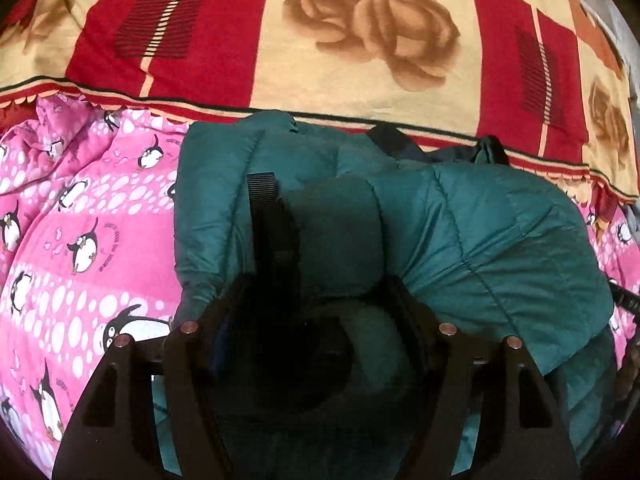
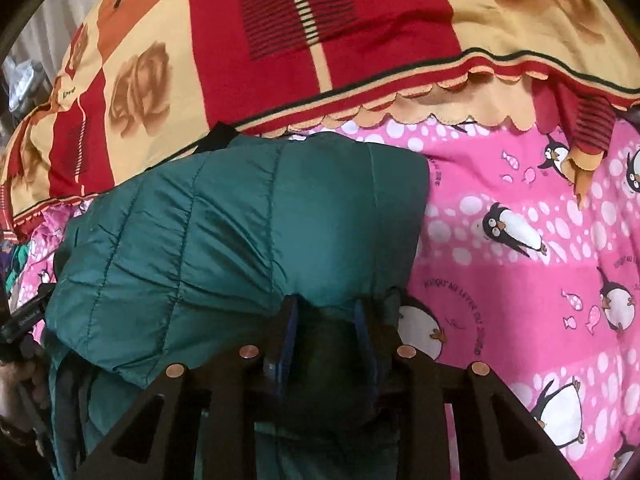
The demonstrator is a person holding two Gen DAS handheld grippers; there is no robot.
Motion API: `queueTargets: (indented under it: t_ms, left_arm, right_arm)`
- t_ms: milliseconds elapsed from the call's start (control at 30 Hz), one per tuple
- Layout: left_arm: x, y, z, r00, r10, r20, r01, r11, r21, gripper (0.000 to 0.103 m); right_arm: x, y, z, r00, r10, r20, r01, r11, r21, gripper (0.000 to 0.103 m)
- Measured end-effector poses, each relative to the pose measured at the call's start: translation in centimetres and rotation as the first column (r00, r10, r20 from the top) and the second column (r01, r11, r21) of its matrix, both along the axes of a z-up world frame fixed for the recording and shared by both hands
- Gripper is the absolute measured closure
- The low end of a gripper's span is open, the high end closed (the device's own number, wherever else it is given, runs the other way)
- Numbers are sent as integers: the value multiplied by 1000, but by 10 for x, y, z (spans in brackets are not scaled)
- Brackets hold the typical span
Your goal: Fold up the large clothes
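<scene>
A teal quilted puffer jacket lies bunched on a pink penguin-print sheet. In the left wrist view, my left gripper has a fold of the jacket between its jaws; the left finger shows, the right one is buried in fabric. In the right wrist view, the jacket fills the centre and my right gripper is closed on its near edge, blue pads pressing the fabric on both sides.
A red and cream rose-print blanket lies beyond the jacket, its scalloped edge over the pink sheet. The blanket also shows in the right wrist view. The other handle and a hand show at the far left.
</scene>
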State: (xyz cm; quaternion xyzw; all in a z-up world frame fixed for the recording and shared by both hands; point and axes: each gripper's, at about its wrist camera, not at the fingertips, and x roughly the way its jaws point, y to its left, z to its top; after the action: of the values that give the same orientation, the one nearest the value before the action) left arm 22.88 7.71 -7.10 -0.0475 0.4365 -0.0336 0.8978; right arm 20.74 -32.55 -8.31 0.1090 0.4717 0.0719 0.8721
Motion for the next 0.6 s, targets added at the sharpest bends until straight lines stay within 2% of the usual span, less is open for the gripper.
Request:
queueTargets:
  t_ms: [67,100,133,167,200,333,433,533,600]
  left_arm:
    - [1,2,0,1000,5,-2,-5,1000,-14,33]
    - [1,1,2,1000,8,-5,-8,1000,-17,33]
    - [2,-1,2,1000,9,-6,-9,1000,-15,31]
    - [3,-2,2,1000,9,-5,-10,1000,-9,30]
    - [2,-5,3,1000,10,3,-10,1000,1,29]
    - [0,-4,2,1000,10,26,-9,1000,-8,28]
    - [-1,4,3,999,-4,43,7,996,-88,23]
    - [1,5,2,1000,-4,31,7,994,-110,23]
    - [2,1,3,1000,-14,17,16,997,-80,23]
  right_arm:
    - [0,-7,19,996,-71,54,71,997,10,75]
    - [-3,-8,34,986,-108,127,107,994,10,75]
    - [-4,-6,47,972,-119,202,123,992,-7,75]
    - [0,-1,54,965,-109,240,122,992,-37,72]
    - [6,4,54,965,-98,243,115,992,-55,71]
    - [40,14,25,980,-79,181,91,994,-63,71]
    - [59,17,-11,998,-40,54,42,998,-44,70]
    - [59,14,-10,997,-57,44,59,998,-38,70]
    - [54,17,0,996,-69,55,73,995,-75,70]
